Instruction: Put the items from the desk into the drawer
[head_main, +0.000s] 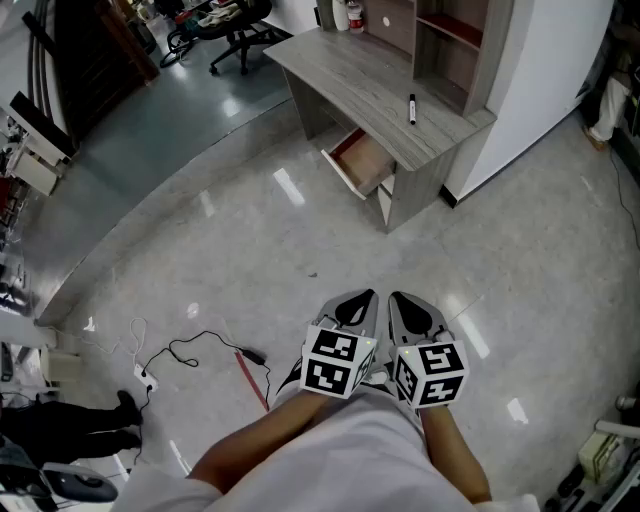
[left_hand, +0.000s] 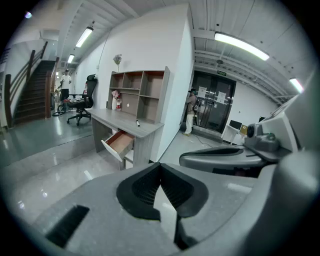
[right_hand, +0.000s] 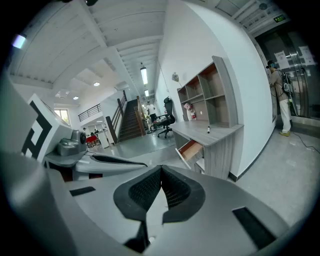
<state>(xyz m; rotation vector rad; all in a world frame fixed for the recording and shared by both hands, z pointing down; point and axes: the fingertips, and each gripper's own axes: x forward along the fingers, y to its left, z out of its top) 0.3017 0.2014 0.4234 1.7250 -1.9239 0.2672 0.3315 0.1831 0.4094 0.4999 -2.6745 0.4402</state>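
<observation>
A grey wooden desk (head_main: 350, 75) stands far ahead across the floor, with a black marker (head_main: 411, 108) lying on its top. Its drawer (head_main: 358, 160) is pulled open and shows a reddish inside. My left gripper (head_main: 365, 298) and right gripper (head_main: 400, 299) hang side by side close to my body, both shut and holding nothing. In the left gripper view (left_hand: 160, 164) the desk (left_hand: 125, 124), marker (left_hand: 138, 122) and open drawer (left_hand: 119, 142) are small and distant. From the right gripper view (right_hand: 161, 168) the desk (right_hand: 210, 134) and drawer (right_hand: 189, 149) also sit far off.
A shelf unit (head_main: 450, 40) rises on the desk beside a white wall. A red-and-white bottle (head_main: 352, 15) stands at the desk's back. An office chair (head_main: 235, 25) is beyond it. A black cable (head_main: 200, 350) and red stick (head_main: 252, 378) lie on the floor at left. A person (right_hand: 277, 95) stands by glass doors.
</observation>
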